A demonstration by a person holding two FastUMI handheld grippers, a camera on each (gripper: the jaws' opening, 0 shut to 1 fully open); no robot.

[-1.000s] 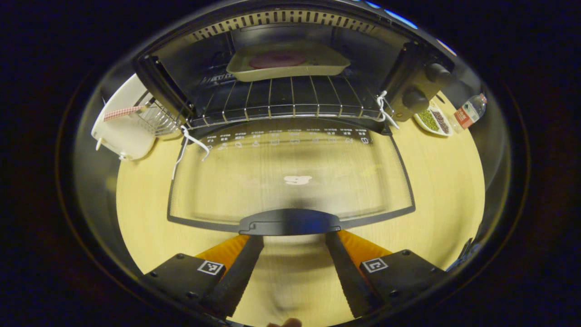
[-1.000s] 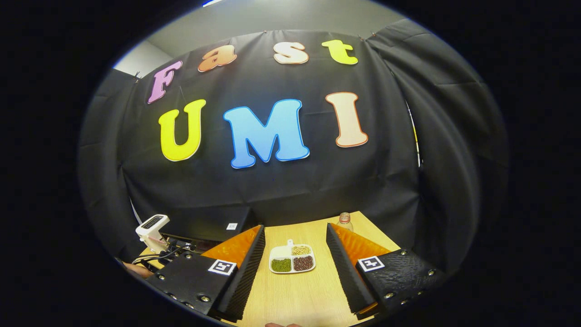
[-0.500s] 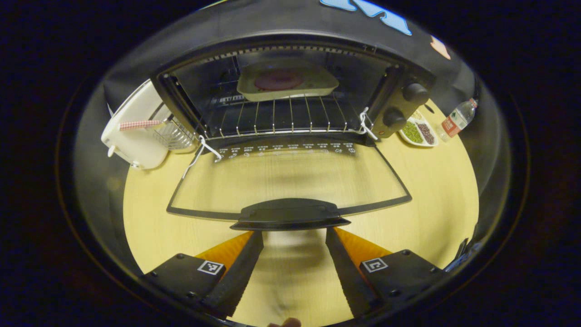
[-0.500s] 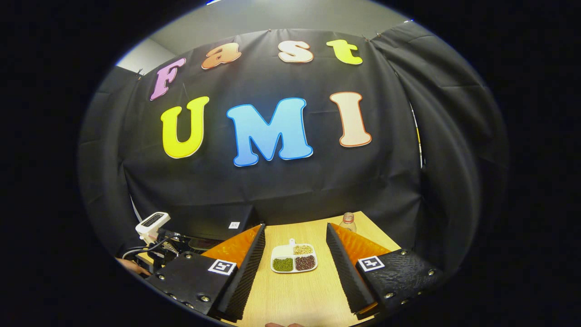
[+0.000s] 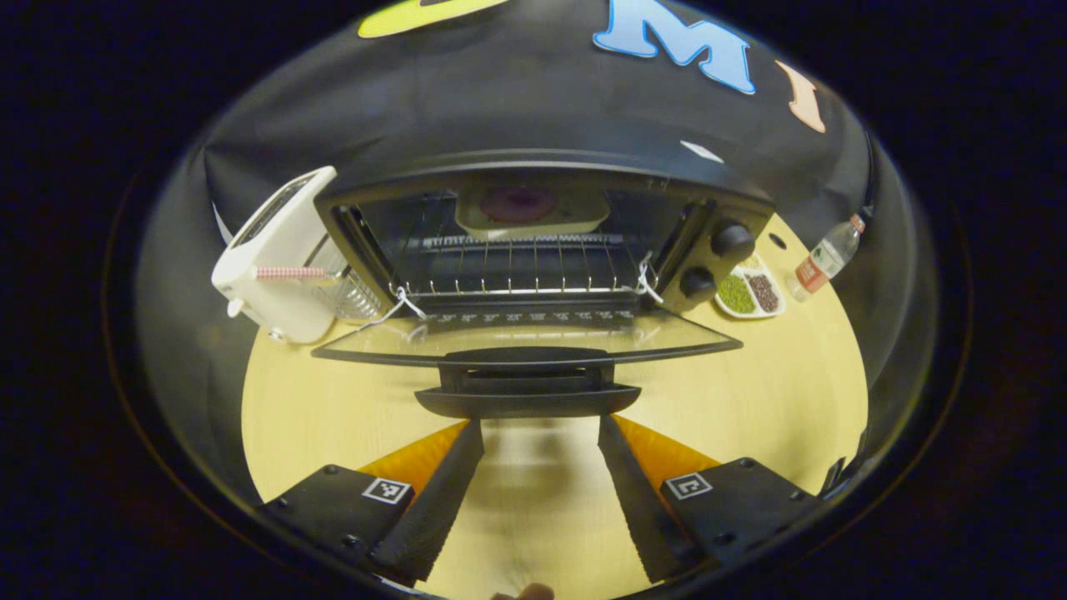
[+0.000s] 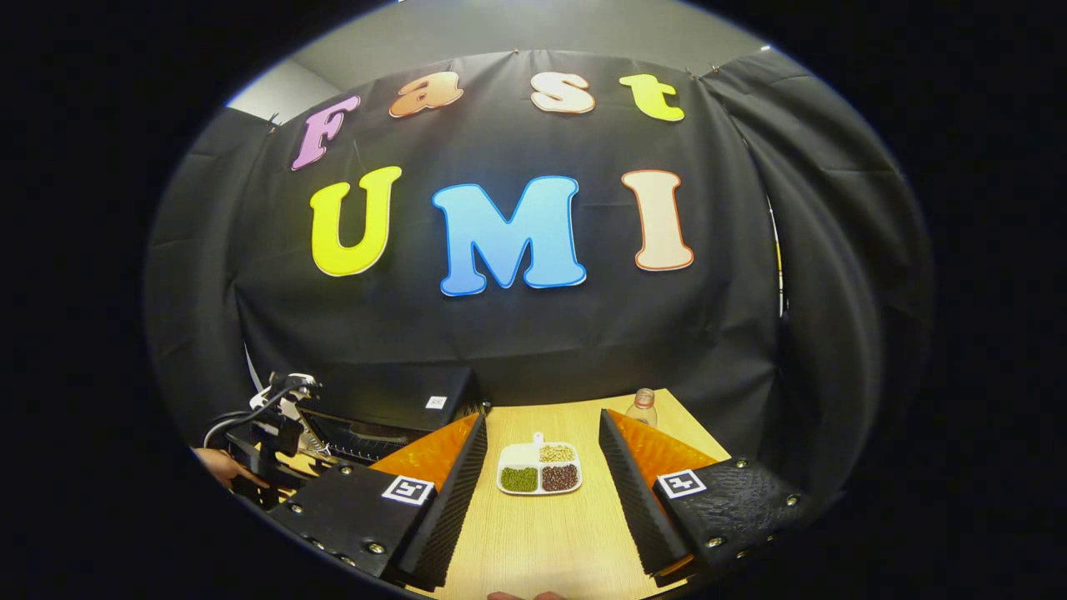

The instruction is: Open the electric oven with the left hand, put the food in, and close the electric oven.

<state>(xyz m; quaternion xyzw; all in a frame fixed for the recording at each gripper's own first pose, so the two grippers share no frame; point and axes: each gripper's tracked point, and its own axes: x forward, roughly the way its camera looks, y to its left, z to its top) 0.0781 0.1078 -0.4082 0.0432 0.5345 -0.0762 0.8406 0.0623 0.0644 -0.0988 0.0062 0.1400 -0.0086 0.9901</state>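
In the left gripper view the black electric oven (image 5: 542,171) stands with its door part-way up. The glass door (image 5: 525,337) lies about level, edge-on to me. Deep on the wire rack sits a pale tray (image 5: 575,218) holding a round reddish piece of food (image 5: 517,202). My left gripper (image 5: 540,429) is open, its fingertips just below the door handle (image 5: 528,398); contact cannot be told. In the right gripper view my right gripper (image 6: 542,427) hangs open above the table (image 6: 542,542), holding nothing. The oven (image 6: 392,400) and the left gripper with a hand (image 6: 250,454) show at far left.
A white appliance (image 5: 279,250) with a wire basket stands left of the oven. A divided dish of beans (image 5: 748,292) (image 6: 538,468) and a water bottle (image 5: 821,258) (image 6: 641,406) sit to its right. Two knobs (image 5: 732,240) are on the oven's right panel.
The oven door has swung up from lying flat on the table to about level. My left gripper has risen with the handle. The right gripper has hardly moved.
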